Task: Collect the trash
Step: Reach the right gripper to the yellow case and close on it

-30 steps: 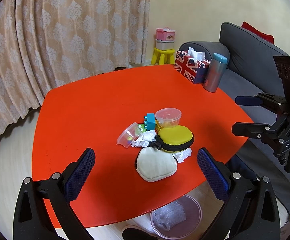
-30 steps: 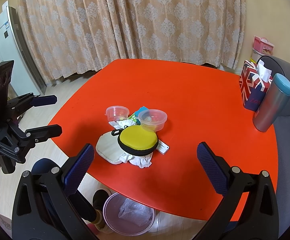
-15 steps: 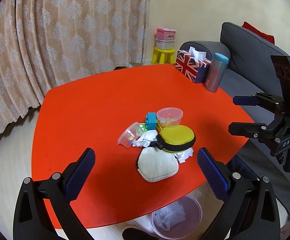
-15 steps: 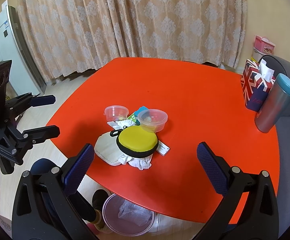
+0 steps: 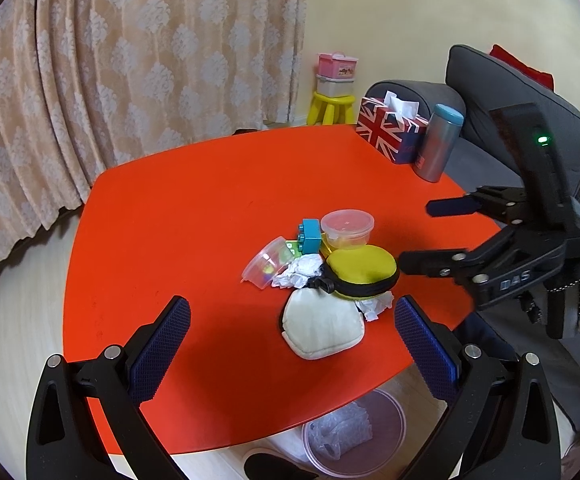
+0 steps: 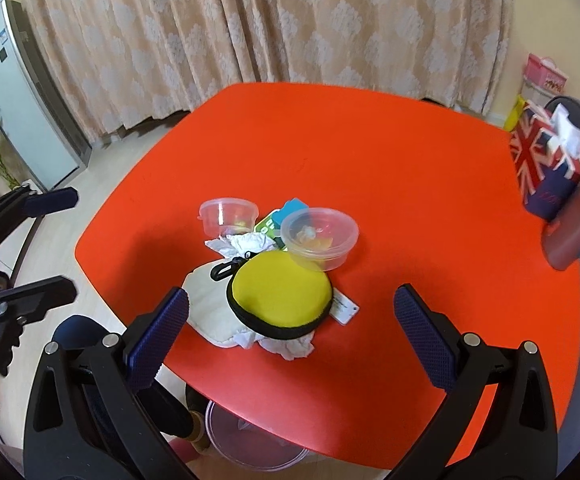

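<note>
A crumpled white tissue (image 5: 300, 272) (image 6: 247, 242) lies in a small pile on the red table (image 5: 177, 208) (image 6: 370, 152). A second tissue (image 5: 376, 308) (image 6: 287, 346) peeks out from under a yellow round case (image 5: 360, 276) (image 6: 279, 294). The case rests on a white pouch (image 5: 322, 330) (image 6: 205, 304). My left gripper (image 5: 292, 318) (image 6: 71, 246) hangs open at the table's near edge, short of the pouch. Above the case hovers my right gripper (image 6: 290, 300) (image 5: 418, 234), open and empty. A clear trash bin (image 5: 354, 432) (image 6: 249, 440) stands on the floor under the table edge.
Two clear tubs (image 5: 348, 228) (image 5: 265, 266) and a blue brick (image 5: 310, 238) sit in the pile. A flag-patterned tissue box (image 5: 390, 132) and a metal flask (image 5: 438, 144) stand at the far corner. Beside the table is a grey sofa (image 5: 502, 84); curtains hang behind.
My right gripper has moved in over the table toward the yellow case. The left gripper has edged slightly closer to the pile. Nothing on the table has shifted.
</note>
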{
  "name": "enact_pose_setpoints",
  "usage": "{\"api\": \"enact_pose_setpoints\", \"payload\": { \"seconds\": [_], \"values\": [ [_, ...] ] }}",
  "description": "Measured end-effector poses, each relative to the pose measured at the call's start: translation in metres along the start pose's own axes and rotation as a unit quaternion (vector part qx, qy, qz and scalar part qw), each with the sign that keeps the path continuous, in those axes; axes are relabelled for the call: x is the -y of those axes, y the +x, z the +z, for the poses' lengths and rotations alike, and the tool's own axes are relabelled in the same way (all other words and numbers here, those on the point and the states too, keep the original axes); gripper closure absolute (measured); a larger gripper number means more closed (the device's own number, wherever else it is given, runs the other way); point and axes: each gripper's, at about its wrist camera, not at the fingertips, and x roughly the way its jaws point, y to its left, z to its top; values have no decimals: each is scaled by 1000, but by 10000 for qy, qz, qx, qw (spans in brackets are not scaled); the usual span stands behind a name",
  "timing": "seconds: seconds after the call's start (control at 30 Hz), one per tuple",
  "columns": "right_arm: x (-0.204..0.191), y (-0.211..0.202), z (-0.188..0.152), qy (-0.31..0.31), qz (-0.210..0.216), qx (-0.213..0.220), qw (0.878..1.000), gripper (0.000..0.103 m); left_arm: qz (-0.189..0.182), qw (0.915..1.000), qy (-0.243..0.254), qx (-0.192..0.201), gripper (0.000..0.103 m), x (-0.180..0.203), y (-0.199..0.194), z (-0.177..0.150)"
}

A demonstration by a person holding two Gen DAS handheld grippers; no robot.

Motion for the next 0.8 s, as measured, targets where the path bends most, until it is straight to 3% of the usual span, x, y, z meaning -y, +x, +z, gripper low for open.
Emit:
{"api": "enact_pose_setpoints", "payload": {
  "seconds": [0.33, 0.7, 0.77, 0.8],
  "values": [
    [-4, 49, 0, 77, 56, -595, 9982, 3, -18, 10000, -41, -70, 5, -5, 2, -2],
    [-4, 63, -1, 10, 143, -672, 9976, 4, -34, 9999, -77, -112, 5, -7, 5, -4],
    [-5, 64, 0, -7, 159, -677, 9976, 20, -42, 9999, -87, -118, 5, -8, 5, -5],
    [-5, 65, -1, -32, 116, -693, 9975, 22, -43, 9999, -85, -123, 5, -8, 5, -5]
  ]
}}
